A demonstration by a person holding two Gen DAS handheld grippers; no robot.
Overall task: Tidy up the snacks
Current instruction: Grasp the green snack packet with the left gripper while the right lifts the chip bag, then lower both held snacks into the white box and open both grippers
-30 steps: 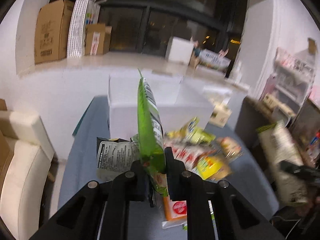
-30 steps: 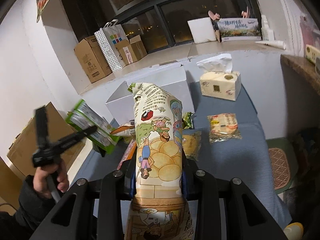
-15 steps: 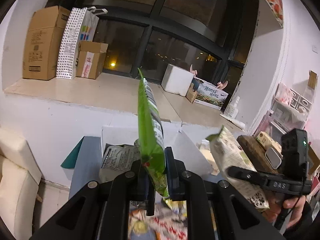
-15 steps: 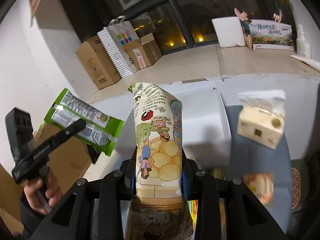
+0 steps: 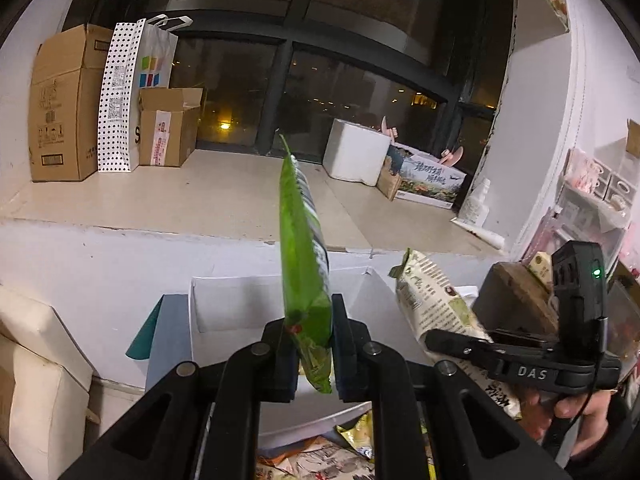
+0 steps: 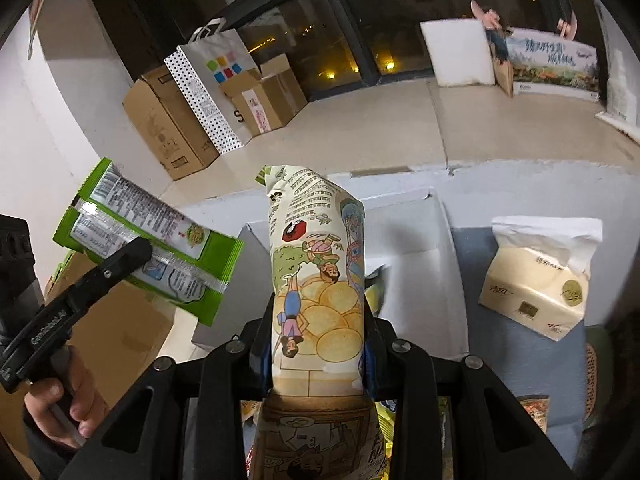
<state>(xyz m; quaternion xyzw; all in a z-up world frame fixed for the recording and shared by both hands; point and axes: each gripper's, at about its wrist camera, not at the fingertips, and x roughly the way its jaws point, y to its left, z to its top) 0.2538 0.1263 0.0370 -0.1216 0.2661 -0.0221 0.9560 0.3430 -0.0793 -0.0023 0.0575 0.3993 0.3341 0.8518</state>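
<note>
Left gripper (image 5: 311, 354): jaws clamped on a green snack packet (image 5: 302, 256), edge-on and upright between them, top corner reaching well beyond the tips; open white box (image 5: 240, 304) just past and below the jaws; loose snack packets (image 5: 320, 456) under them. Right gripper (image 6: 318, 354): jaws closed around a cartoon-printed cracker bag (image 6: 316, 280), standing upright between them; same white box (image 6: 420, 240) ahead; tissue pack (image 6: 536, 280) on the worktop right of the jaws.

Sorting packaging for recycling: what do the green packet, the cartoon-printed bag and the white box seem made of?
Green packet: probably glossy plastic film, with clear shiny seams. Cartoon-printed bag: matte, possibly plastic or paper-look film. White box: seemingly matte cardboard, with folded flaps.
</note>
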